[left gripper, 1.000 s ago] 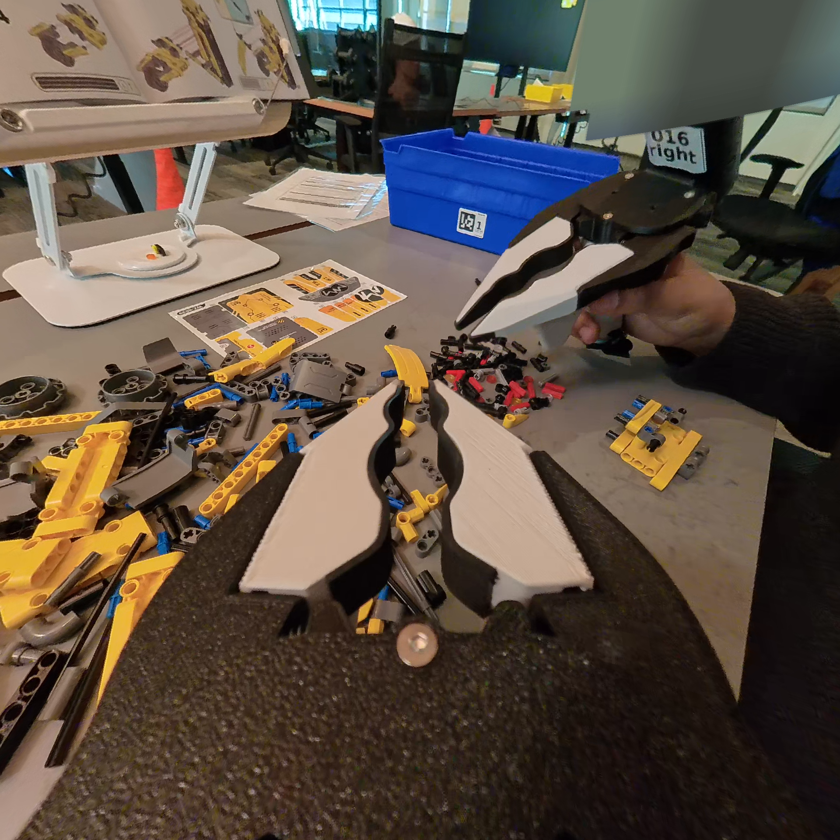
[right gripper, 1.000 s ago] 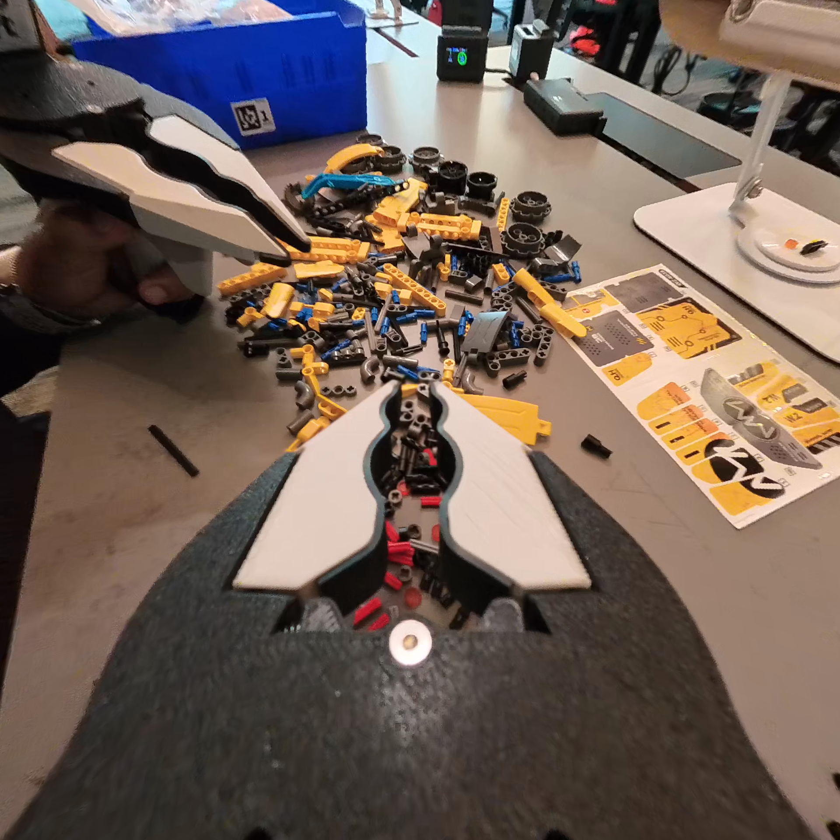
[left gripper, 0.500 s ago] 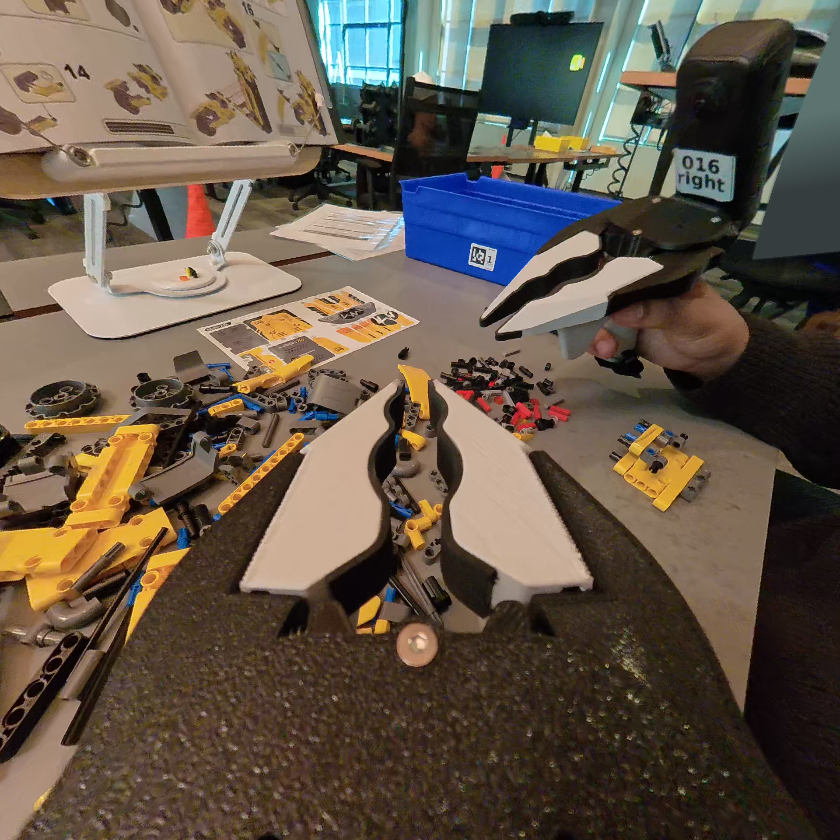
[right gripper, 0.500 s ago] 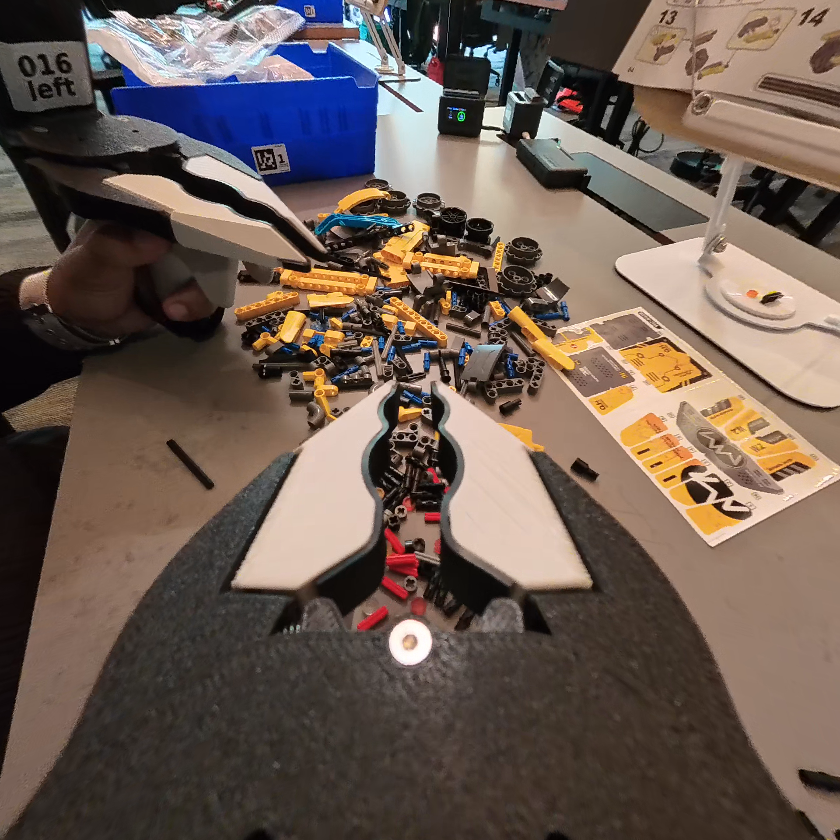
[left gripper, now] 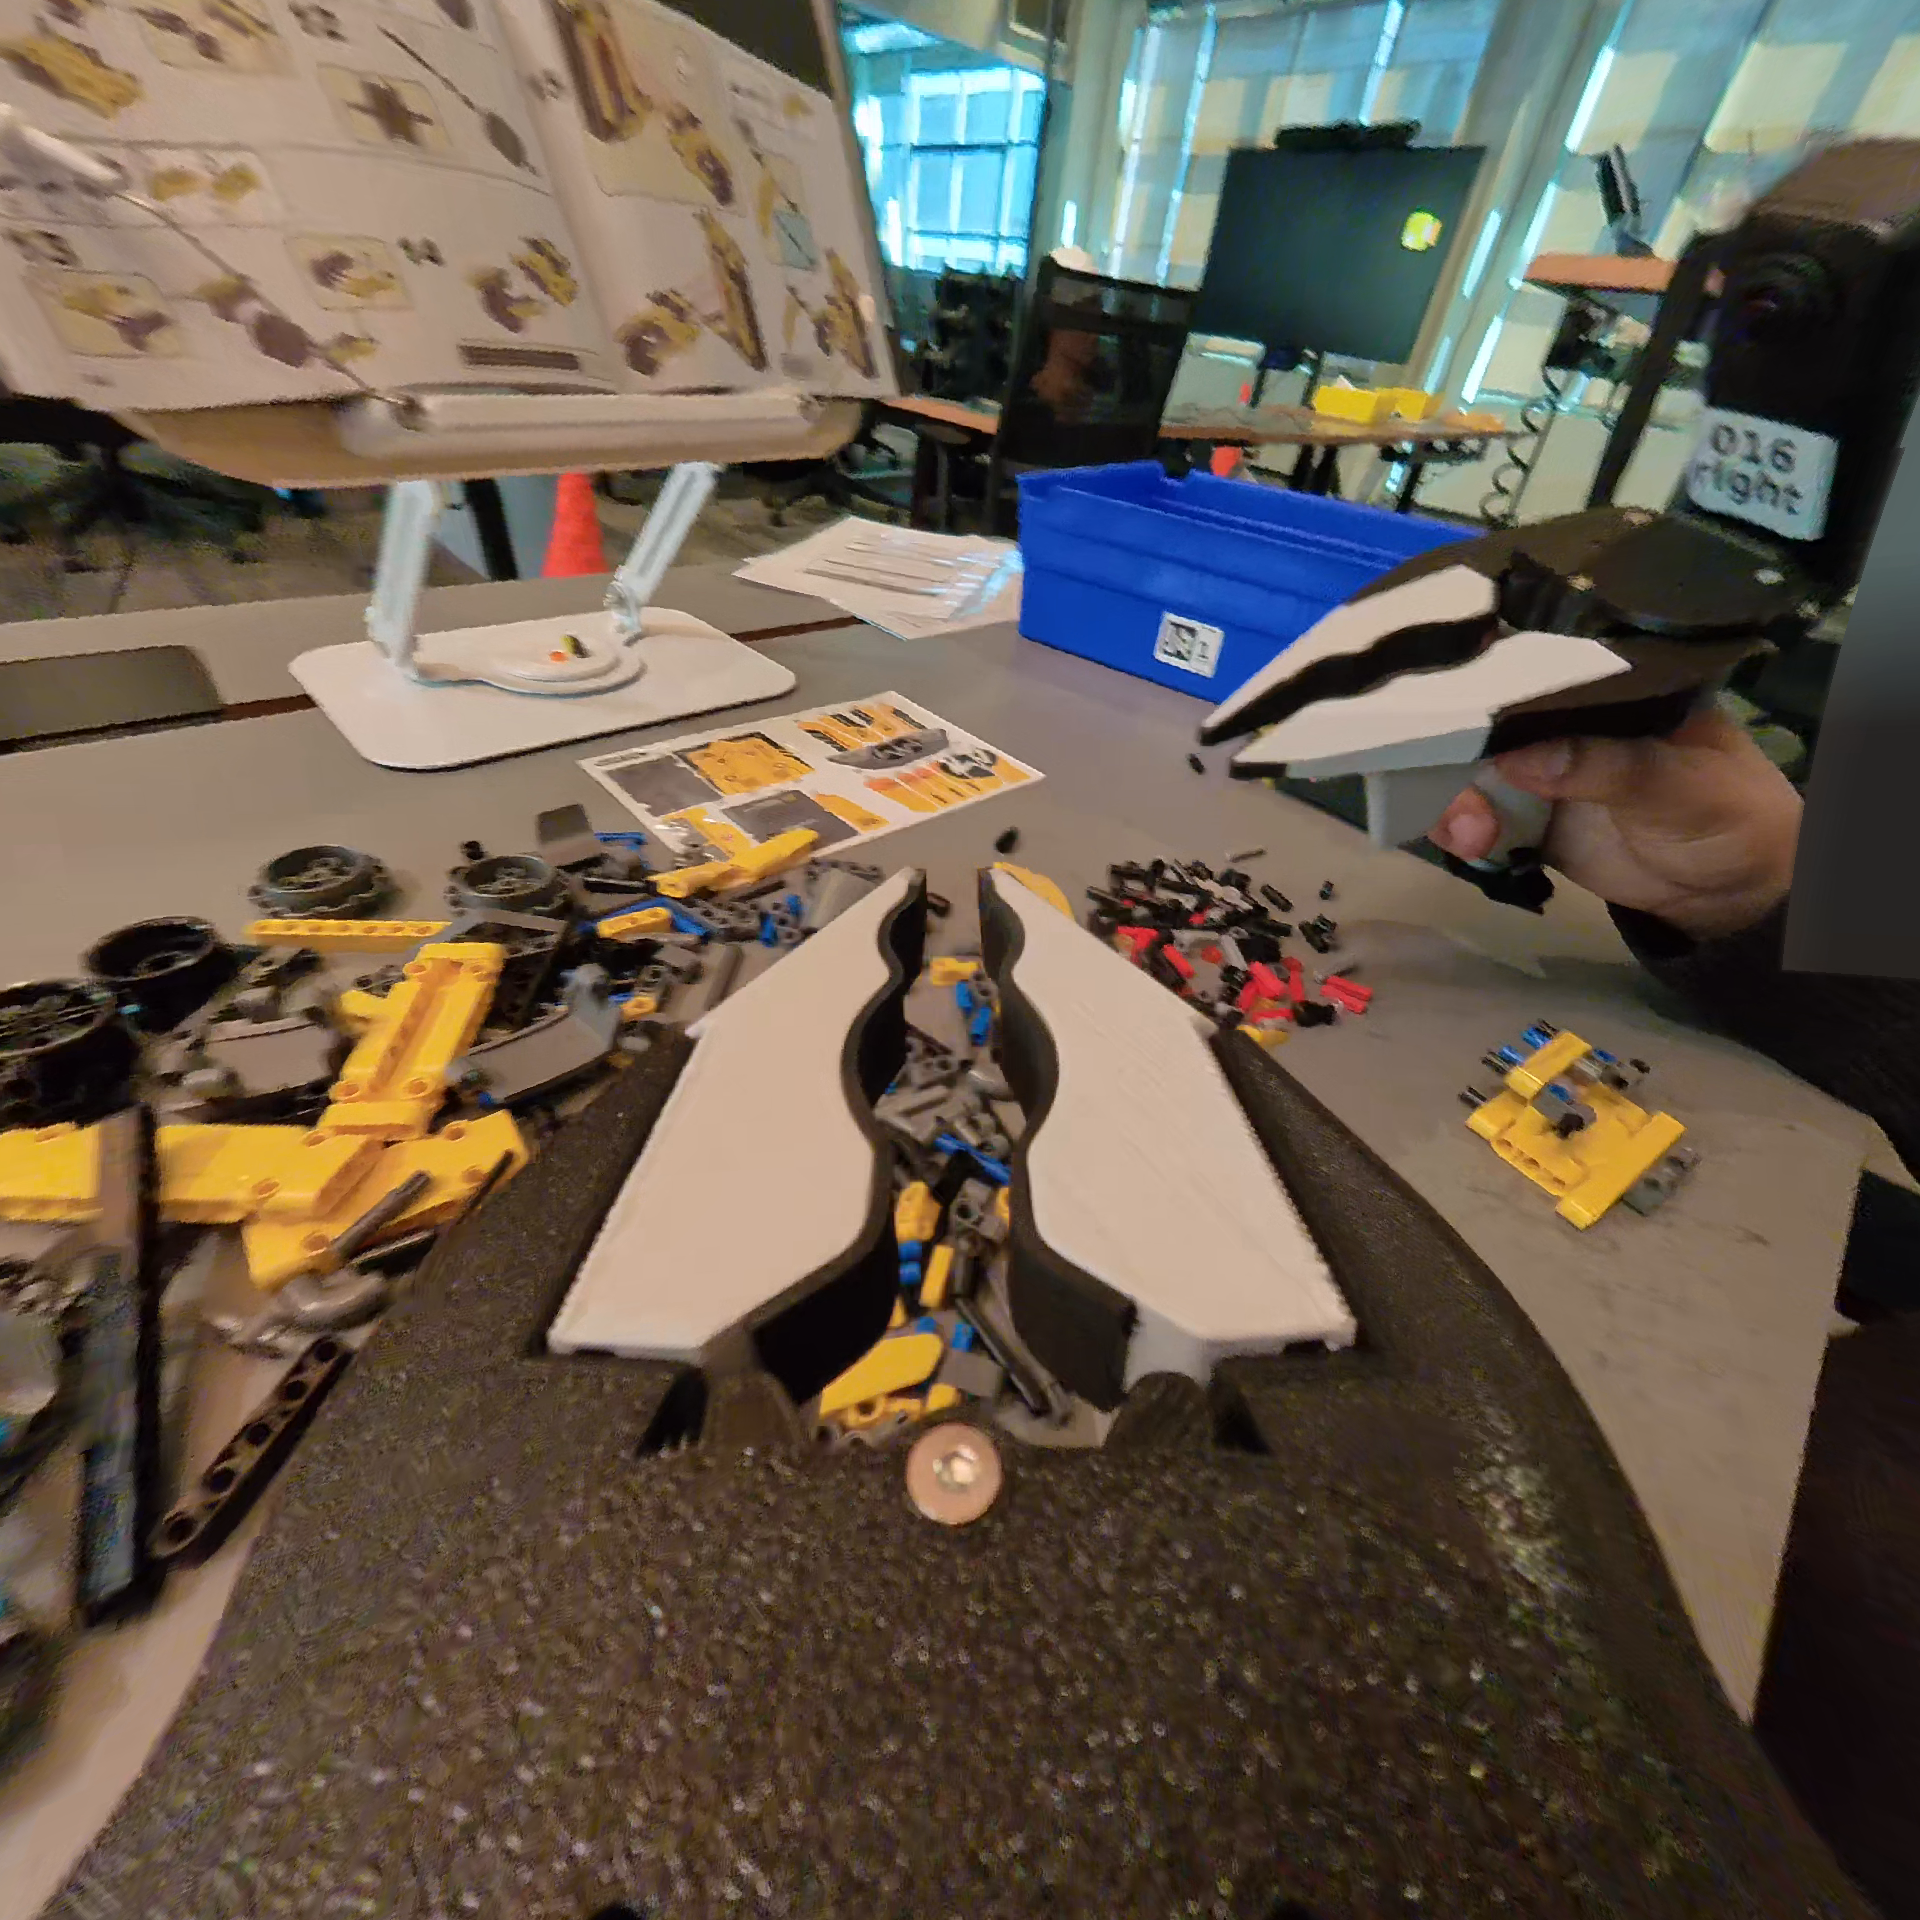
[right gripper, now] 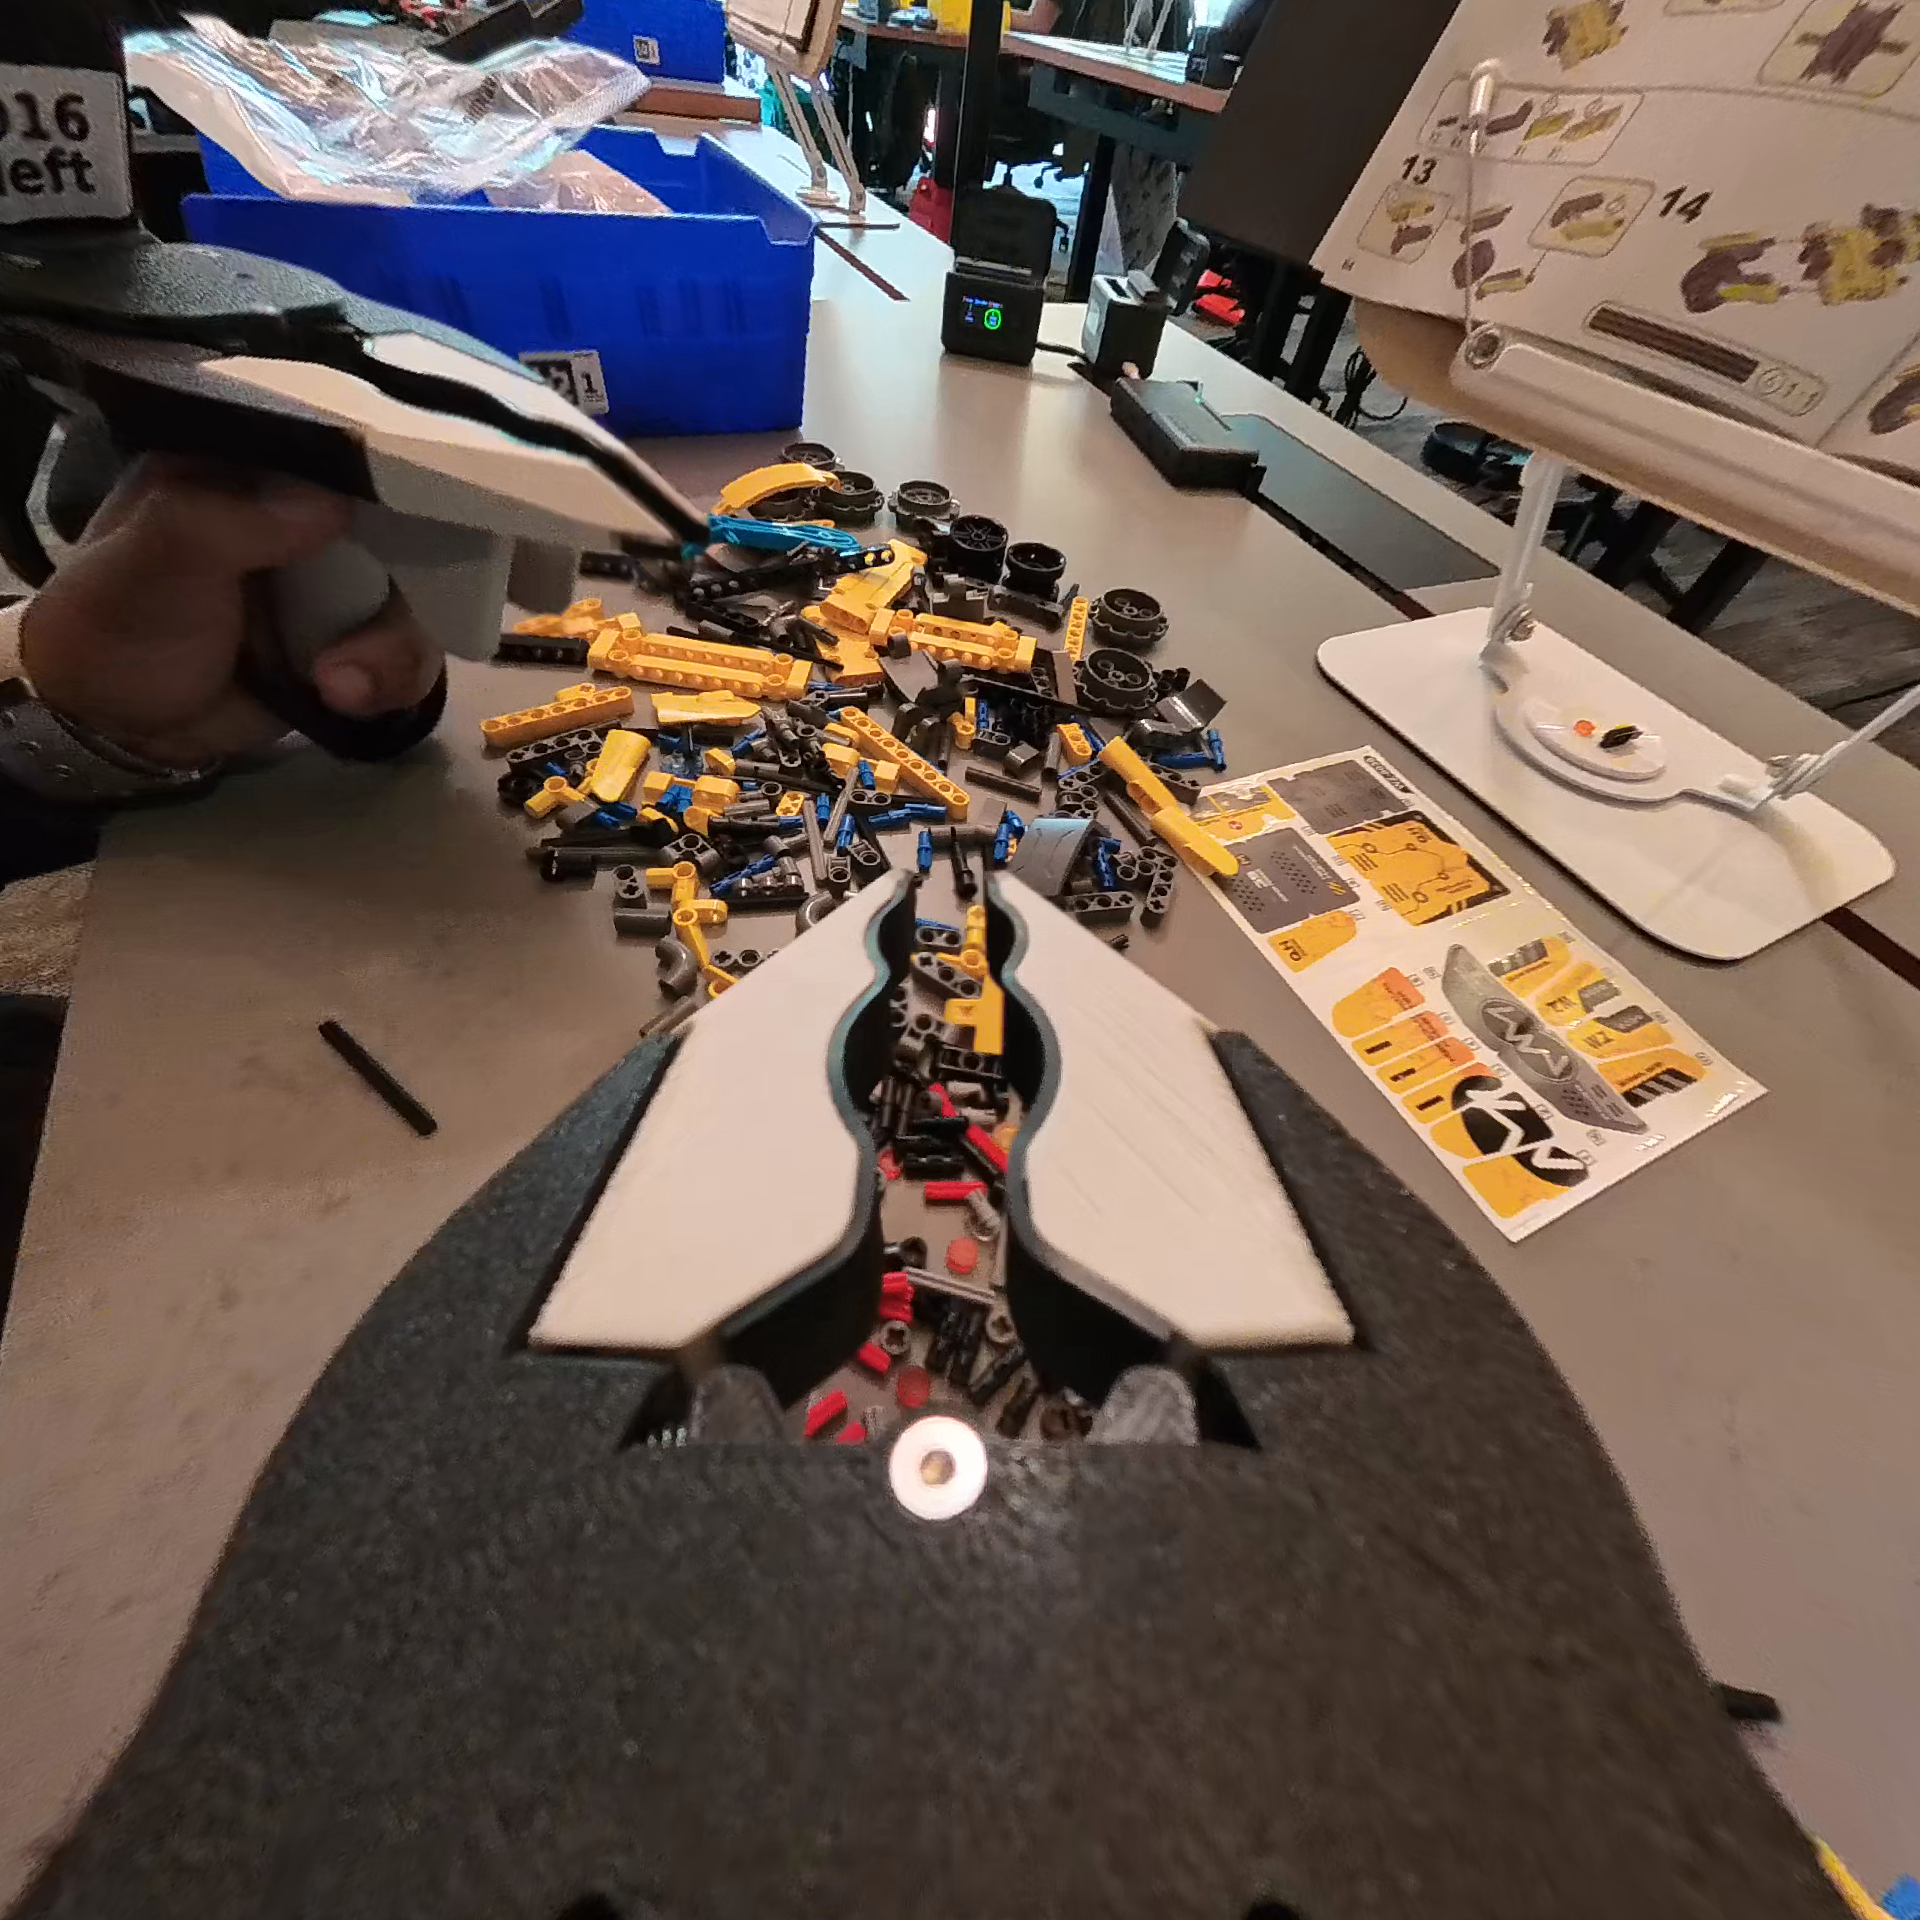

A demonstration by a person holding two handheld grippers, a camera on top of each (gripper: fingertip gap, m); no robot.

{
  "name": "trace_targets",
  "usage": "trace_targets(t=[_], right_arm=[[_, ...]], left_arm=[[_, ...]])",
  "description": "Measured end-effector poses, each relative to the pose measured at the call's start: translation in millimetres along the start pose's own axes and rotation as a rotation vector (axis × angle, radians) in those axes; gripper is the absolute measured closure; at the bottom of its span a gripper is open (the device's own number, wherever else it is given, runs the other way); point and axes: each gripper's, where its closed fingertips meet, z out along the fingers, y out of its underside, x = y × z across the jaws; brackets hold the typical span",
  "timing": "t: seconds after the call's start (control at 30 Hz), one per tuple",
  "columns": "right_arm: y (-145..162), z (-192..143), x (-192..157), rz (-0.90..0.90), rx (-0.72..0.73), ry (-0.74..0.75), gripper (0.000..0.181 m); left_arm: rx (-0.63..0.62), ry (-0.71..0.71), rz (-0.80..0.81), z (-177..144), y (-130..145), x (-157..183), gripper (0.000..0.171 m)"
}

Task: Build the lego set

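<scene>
Both grippers lifted, seemingly empty, parts pile [left gripper: 436,1049] below

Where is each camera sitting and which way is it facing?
Left wrist view: on the left gripper, looking along its fingers over the brick pile; a hand holds the right gripper.
Right wrist view: on the right gripper, facing the pile; a hand holds the left gripper.
Shared: pile, sticker sheet, blue bin, book stand.

Left claw [left gripper: 951,883] body hides the near part of the brick pile [left gripper: 416,1049]; the pile's left side is motion-blurred and cropped. Instruction booklet [right gripper: 1683,177] above the pile is cut off by the frame. Bin [right gripper: 499,281] contents under the crumpled plastic are indiscernible.
</scene>
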Motion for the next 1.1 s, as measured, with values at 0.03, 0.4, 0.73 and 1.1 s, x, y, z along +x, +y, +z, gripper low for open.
trace_targets(t=[0.03,0.4,0.73,1.1], right_arm=[[-0.9,-1.1,1.0,-0.002,0.004,0.006,0.169],[14.9,7.9,6.1,0.037,-0.039,-0.001,0.169],[7.5,6.4,-3.0,0.069,-0.002,-0.054,0.169],[4.2,2.1,3.2,0.071,0.015,-0.031,0.169]], left_arm=[[0.015,-0.034,-0.006,-3.4,-2.7,-8.2,0.162],[-0.142,-0.036,0.012,6.2,8.2,-47.5,0.163],[-0.116,-0.001,-0.089,-2.3,12.5,-47.4,0.163],[-0.13,0.028,-0.047,1.5,14.6,-39.4,0.163]])
